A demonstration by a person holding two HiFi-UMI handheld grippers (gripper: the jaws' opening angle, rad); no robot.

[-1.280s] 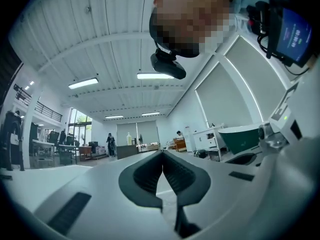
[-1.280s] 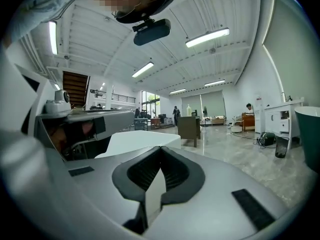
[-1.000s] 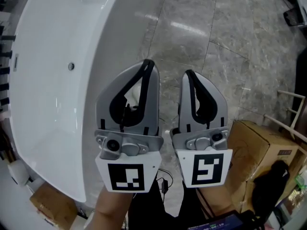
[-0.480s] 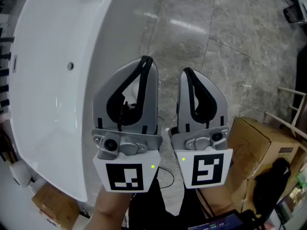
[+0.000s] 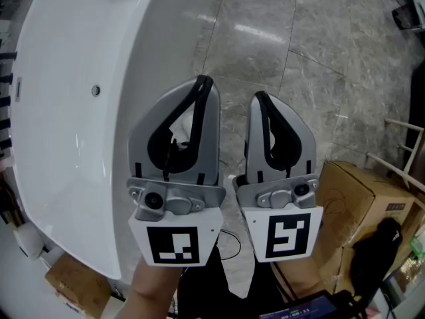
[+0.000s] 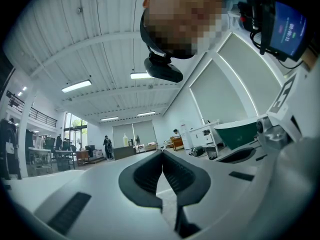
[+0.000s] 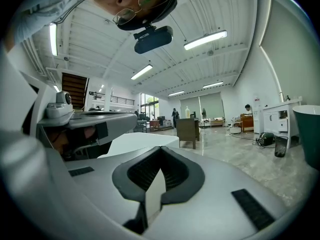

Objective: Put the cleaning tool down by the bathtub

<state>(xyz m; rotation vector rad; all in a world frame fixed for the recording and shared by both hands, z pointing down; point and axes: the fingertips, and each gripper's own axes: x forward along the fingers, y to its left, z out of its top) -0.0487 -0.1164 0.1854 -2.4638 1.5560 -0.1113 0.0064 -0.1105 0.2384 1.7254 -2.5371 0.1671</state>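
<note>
Your left gripper and right gripper are pinched together and empty, the bathtub lies left of both, no cleaning tool in sight.

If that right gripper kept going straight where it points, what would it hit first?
Probably the white surface just beyond the right gripper, likely the bathtub's rim, if it stands high enough; depth is unclear. Otherwise only open floor, then a distant dark cabinet.

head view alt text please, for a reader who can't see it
The left gripper and right gripper, jaws shut and empty, are held side by side over a grey stone floor. A white bathtub fills the left; a cardboard box sits lower right.
</note>
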